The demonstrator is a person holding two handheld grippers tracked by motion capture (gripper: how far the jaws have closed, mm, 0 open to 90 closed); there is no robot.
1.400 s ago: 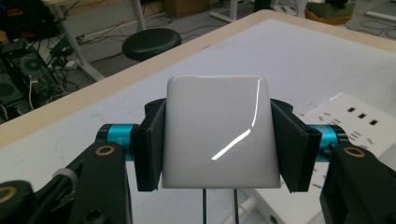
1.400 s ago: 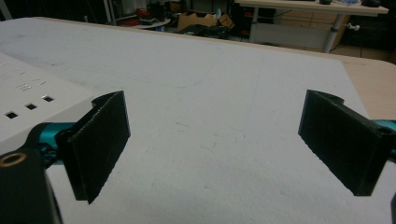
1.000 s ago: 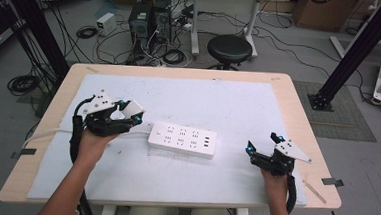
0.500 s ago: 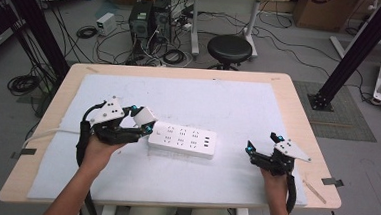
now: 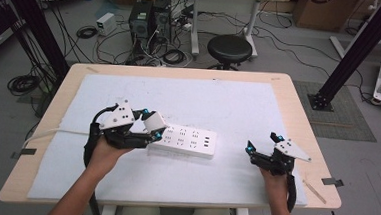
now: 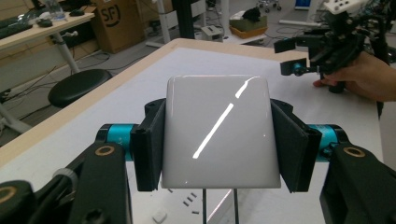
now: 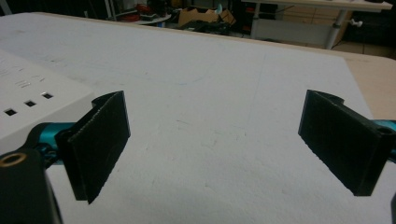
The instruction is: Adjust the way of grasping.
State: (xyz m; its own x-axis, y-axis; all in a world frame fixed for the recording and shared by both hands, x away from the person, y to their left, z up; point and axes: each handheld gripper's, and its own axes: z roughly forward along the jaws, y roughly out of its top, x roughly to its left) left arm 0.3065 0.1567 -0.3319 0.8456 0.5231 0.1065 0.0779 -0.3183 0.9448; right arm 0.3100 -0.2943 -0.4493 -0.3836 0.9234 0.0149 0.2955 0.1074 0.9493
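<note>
A white power strip (image 5: 189, 141) lies flat near the middle of the white mat (image 5: 218, 104). My left gripper (image 5: 152, 127) is shut on a glossy white plug block (image 5: 153, 121) and holds it over the strip's left end. In the left gripper view the block (image 6: 217, 130) sits squarely between both black pads (image 6: 150, 144), two thin prongs point down from it, and the strip's sockets (image 6: 187, 205) show just below. My right gripper (image 5: 260, 143) rests on the mat at the right, open, with nothing between its fingers (image 7: 100, 140). The strip's end (image 7: 32, 102) lies to its left.
The mat covers most of a wooden table (image 5: 53, 99). A black stool (image 5: 229, 47) stands beyond the far edge, among computer towers (image 5: 146, 19) and cables on the floor. A black frame post (image 5: 354, 52) rises at the right. A white cable (image 5: 52, 131) trails off the table's left.
My left gripper has carried the white block to the right, from beside the strip to over its left end. The right gripper has stayed still.
</note>
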